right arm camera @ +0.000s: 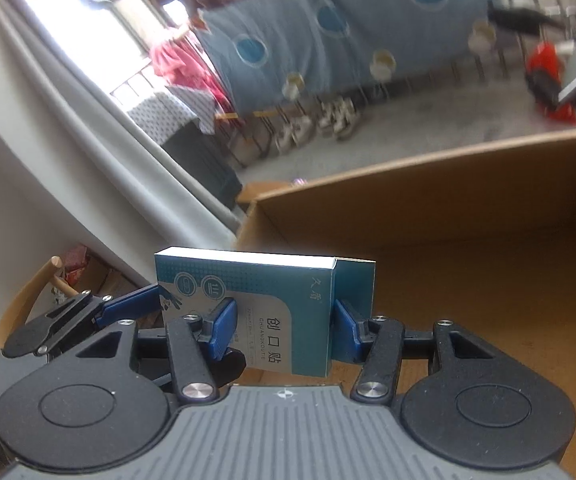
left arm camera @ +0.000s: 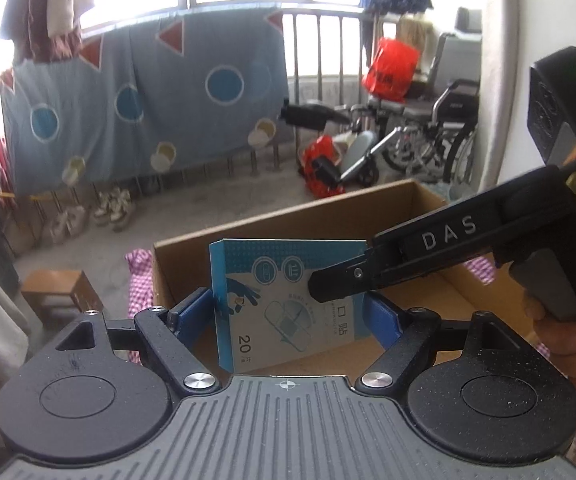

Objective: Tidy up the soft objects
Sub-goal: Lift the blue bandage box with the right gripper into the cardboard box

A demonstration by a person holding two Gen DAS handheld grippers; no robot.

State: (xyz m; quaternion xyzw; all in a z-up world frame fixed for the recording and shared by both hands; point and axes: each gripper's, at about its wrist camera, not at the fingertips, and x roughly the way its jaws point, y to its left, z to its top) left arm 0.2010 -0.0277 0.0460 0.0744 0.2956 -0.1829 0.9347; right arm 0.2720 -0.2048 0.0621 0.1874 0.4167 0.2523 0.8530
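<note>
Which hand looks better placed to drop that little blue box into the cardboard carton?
Probably the right. The right fingers pinch the blue box, and the open carton lies straight ahead of them. The left fingers bracket its wider sides.

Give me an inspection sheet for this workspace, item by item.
Surface: pink checked cloth under the cardboard box.
Job's things: blue bandage box, upright, held over the open cardboard box, which looks empty where visible.
Clutter: small wooden stool on the floor.
Grippers: left gripper shut on the bandage box's edges; right gripper shut on the same box.
Cables: nothing seen.
Surroundings: balcony with a blue blanket on the railing, shoes below it, a wheelchair, red bags.
</note>
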